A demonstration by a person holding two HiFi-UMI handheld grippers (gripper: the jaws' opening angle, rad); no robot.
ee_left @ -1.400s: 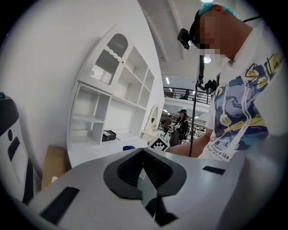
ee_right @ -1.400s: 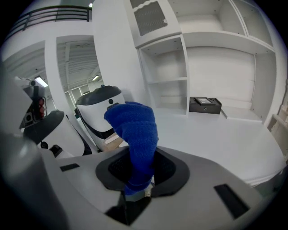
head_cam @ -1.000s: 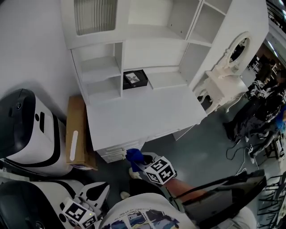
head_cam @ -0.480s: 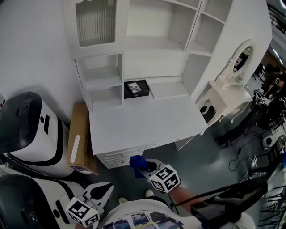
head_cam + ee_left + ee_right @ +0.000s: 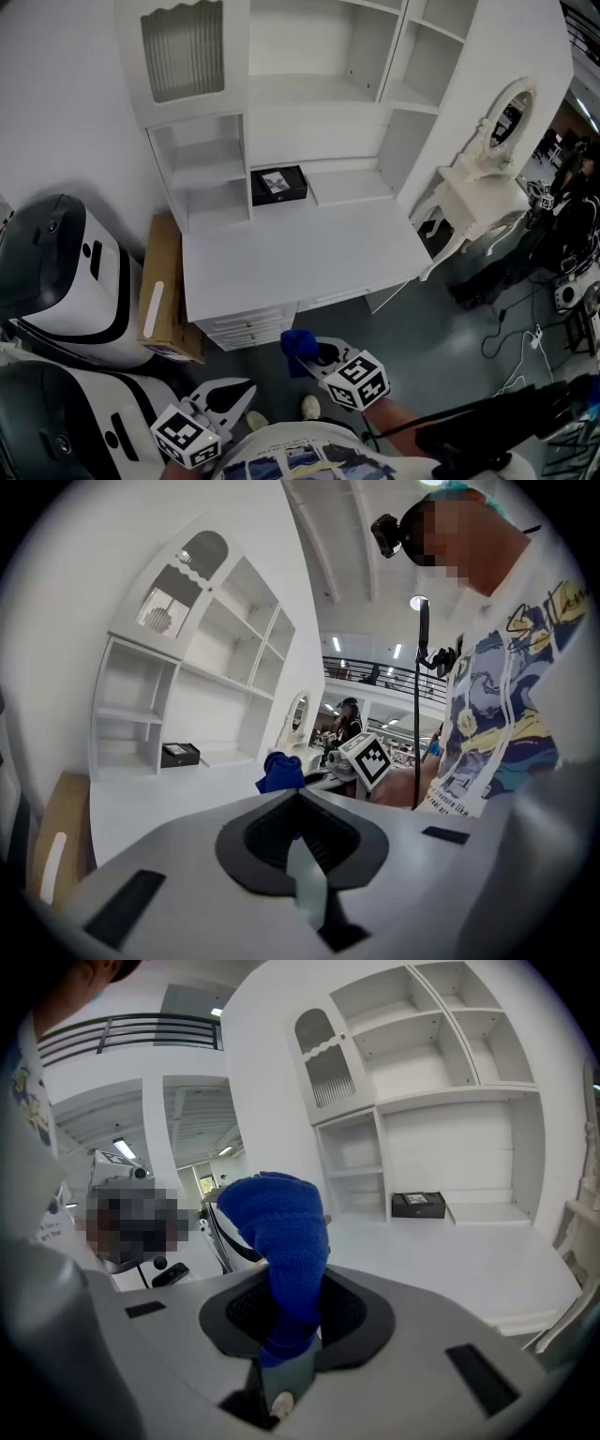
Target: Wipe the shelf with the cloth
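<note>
The white shelf unit point(image 5: 309, 103) stands on a white desk point(image 5: 300, 253) ahead of me; it also shows in the right gripper view point(image 5: 450, 1101) and the left gripper view point(image 5: 187, 667). A blue cloth point(image 5: 298, 343) is pinched in my right gripper point(image 5: 317, 354), which hangs below the desk's front edge. In the right gripper view the cloth point(image 5: 281, 1232) stands up out of the shut right gripper point(image 5: 291, 1335). My left gripper point(image 5: 234, 394) is low at the left, its jaws together and empty point(image 5: 302, 855). It looks across at the cloth point(image 5: 281, 772).
A small black box point(image 5: 278, 185) sits in a lower shelf bay. A cardboard box point(image 5: 161, 281) leans between the desk and a white-and-black machine point(image 5: 56, 272). A white dressing table with an oval mirror point(image 5: 478, 178) stands to the right, with cables point(image 5: 525, 337) on the floor.
Both grippers have drifted slightly right and down in the head view, and the shelf unit now shows more fully. The right gripper still holds the cloth.
</note>
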